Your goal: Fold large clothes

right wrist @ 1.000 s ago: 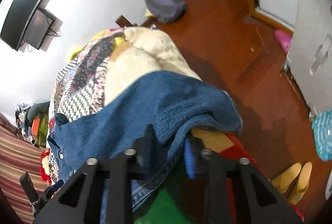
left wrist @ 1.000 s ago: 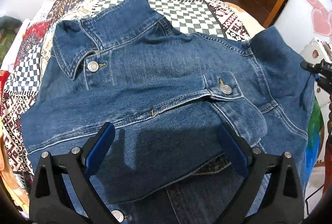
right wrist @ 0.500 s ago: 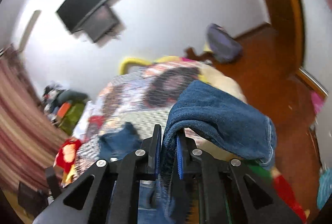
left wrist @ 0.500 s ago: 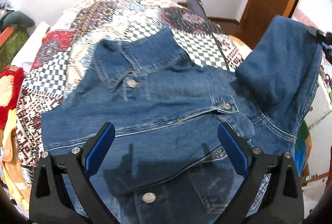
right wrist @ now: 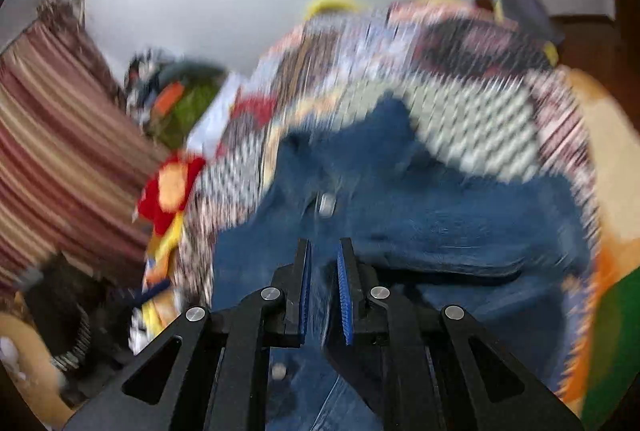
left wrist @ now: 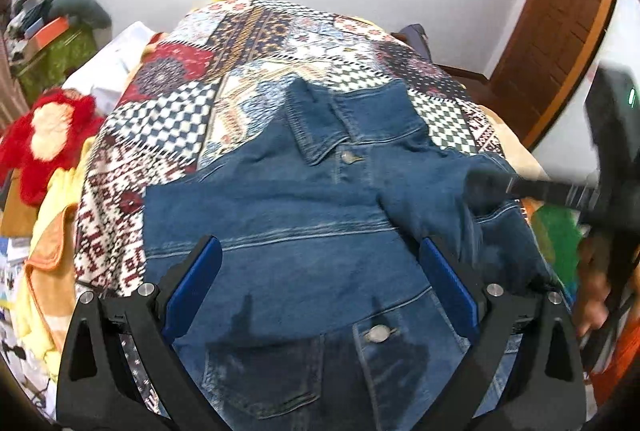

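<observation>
A denim jacket point(left wrist: 304, 231) lies front-up on the patchwork bedspread point(left wrist: 248, 55), collar toward the far wall, its right sleeve folded across the chest. The left gripper point(left wrist: 320, 291) hovers over the jacket's lower front, fingers spread wide, holding nothing. The right gripper point(right wrist: 323, 291), blurred, has a narrow gap between its blue pads point(right wrist: 345, 305); whether denim is pinched there I cannot tell.

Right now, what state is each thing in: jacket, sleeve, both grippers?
denim jacket: lying front-up on the patchwork quilt, top button fastened.
right sleeve: folded inward across the chest.
left gripper: wide open, empty, over the jacket.
right gripper: nearly closed; view too blurred to tell if it grips cloth.
</observation>
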Demonstrator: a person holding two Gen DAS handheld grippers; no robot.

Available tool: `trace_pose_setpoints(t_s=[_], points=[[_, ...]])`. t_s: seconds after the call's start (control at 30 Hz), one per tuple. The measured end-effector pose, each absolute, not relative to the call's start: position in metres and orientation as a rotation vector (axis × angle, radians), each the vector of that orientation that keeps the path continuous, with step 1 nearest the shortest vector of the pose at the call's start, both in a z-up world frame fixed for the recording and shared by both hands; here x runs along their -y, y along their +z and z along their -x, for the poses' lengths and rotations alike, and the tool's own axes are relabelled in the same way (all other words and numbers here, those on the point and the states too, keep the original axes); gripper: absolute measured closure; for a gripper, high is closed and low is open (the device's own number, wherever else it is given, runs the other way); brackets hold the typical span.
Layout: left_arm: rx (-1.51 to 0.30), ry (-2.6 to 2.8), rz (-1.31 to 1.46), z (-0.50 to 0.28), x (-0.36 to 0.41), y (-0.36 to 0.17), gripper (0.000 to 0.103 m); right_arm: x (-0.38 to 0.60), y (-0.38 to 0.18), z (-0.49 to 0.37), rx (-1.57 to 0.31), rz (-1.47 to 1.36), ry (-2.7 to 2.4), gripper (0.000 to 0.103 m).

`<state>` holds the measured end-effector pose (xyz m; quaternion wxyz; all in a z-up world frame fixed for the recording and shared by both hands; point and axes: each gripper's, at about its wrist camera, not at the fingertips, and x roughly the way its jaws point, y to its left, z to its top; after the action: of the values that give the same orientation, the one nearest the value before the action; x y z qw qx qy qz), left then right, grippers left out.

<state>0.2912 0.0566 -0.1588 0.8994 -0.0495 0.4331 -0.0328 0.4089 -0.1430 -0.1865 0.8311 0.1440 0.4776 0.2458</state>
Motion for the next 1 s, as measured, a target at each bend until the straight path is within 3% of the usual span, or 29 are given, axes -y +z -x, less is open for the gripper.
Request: trace_pose_setpoints(t_s=[0.27,0.73,1.0], points=[[-0.921,-0.052,0.108,-0.283,-0.063,-0.167,0.003,0.13,-0.237,-0.377,-1.173,-0.209,0.563,0.092],[-0.892,-0.202,-0.046,-0.318,0.021,-0.137,0.003,0.241,-0.135,-0.357,-0.892,-0.163,0.415,0.092],[-0.991,-0.351,-0.132,-0.368,0.1,-0.158,0.003,0.309,-0.13,-0.358,-0.844,-0.127,0.256,0.092]])
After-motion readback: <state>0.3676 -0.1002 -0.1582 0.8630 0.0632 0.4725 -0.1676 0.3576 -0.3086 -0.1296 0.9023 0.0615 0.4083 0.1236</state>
